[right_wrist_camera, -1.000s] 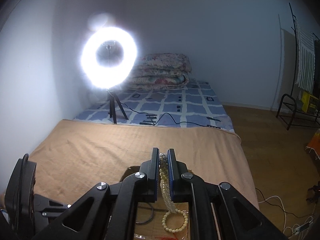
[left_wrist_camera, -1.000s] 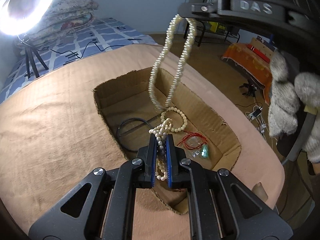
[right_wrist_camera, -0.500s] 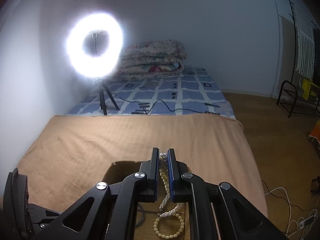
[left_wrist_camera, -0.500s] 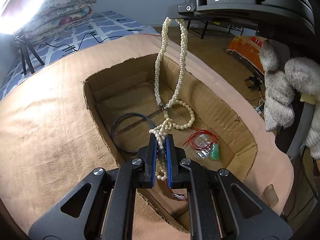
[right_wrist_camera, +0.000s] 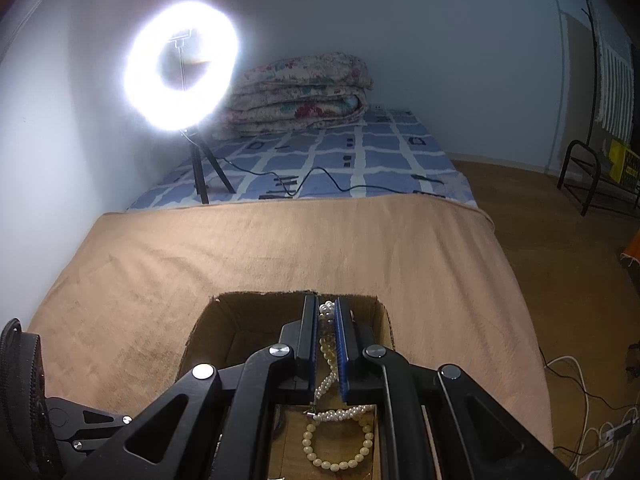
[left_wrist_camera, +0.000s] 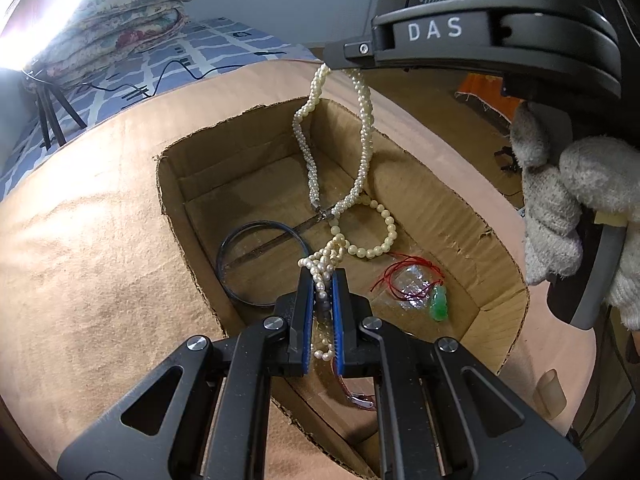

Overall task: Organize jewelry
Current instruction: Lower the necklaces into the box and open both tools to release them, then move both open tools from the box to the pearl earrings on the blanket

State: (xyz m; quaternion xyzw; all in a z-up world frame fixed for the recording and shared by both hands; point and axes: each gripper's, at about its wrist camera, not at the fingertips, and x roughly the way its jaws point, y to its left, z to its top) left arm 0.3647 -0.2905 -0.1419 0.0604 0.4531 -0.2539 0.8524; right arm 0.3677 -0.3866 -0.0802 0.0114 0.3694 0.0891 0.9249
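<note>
Pearl necklace [left_wrist_camera: 362,128] — twisted, multi-strand, strung between both tools above the cardboard box [left_wrist_camera: 452,216]. Hangs as a long loop from the right gripper [left_wrist_camera: 338,65] near the box's far rim, drooping down into the box, then rising to the left gripper [left_wrist_camera: 321,276] at the near rim. Clamped at one end in the left gripper, blue pads pressed onto a bunch of pearls, a short tail dangling below the fingers. Clamped at the other end in the right gripper [right_wrist_camera: 327,308], pearls pinched between its narrow-set fingers, strands trailing down underneath. Beaded bracelet [left_wrist_camera: 374,232] of larger cream beads lying on the box floor just under the necklace's lowest bend, seen also below the right tool [right_wrist_camera: 340,444]. Black bangle [left_wrist_camera: 260,262] flat on the floor toward the box's left wall. Green pendant [left_wrist_camera: 439,304] on a red cord [left_wrist_camera: 394,276], with a crumpled clear bag, toward the box's right wall. Box resting open-topped on a tan blanket [left_wrist_camera: 100,260] — blue checked sheet [right_wrist_camera: 360,156] beyond it, folded floral quilt [right_wrist_camera: 304,92] and a lit ring light [right_wrist_camera: 182,66] on a tripod farther back. Gloved hand [left_wrist_camera: 568,216] gripping the right tool's handle, right of the box.
</note>
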